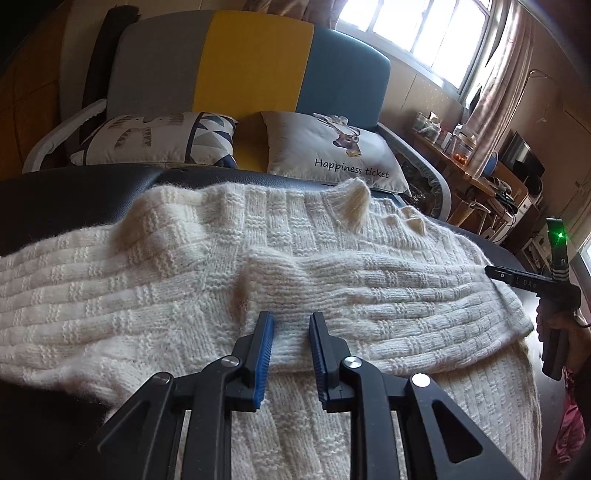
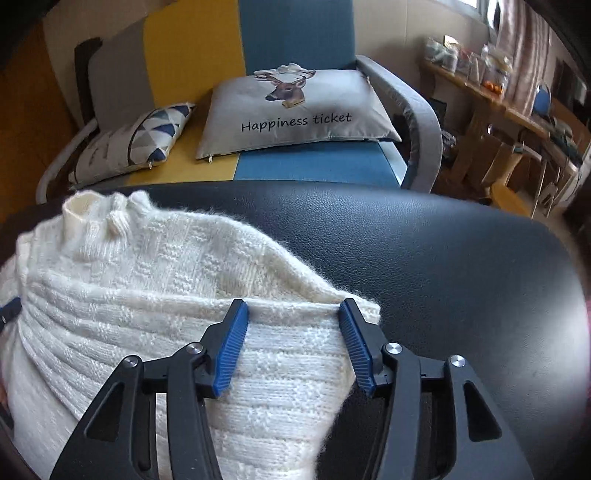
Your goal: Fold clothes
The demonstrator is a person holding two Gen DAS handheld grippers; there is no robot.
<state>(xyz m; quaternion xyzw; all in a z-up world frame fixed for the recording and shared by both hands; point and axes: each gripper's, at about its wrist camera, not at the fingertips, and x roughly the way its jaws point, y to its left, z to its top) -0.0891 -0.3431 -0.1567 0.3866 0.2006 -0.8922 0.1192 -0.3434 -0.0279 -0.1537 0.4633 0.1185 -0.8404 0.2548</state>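
A cream knitted sweater point(image 1: 229, 266) lies spread on a black leather surface point(image 1: 74, 199), with a sleeve folded across its body. My left gripper point(image 1: 291, 323) hovers open over the near edge of that folded sleeve, and knit shows between its blue pads. In the right wrist view the sweater point(image 2: 147, 280) fills the left half. My right gripper point(image 2: 293, 306) stands wide open over the sleeve's folded end, fingertips at the fold line. The right gripper point(image 1: 496, 272) also shows at the sweater's right edge, held by a hand point(image 1: 557, 321).
Bare black leather point(image 2: 443, 266) stretches right of the sweater. Behind it stands a grey, yellow and blue sofa point(image 1: 255, 62) with a deer pillow point(image 2: 295, 110) and a triangle-patterned pillow point(image 1: 155, 138). A cluttered wooden shelf point(image 2: 509, 107) and a window point(image 1: 424, 29) are at the right.
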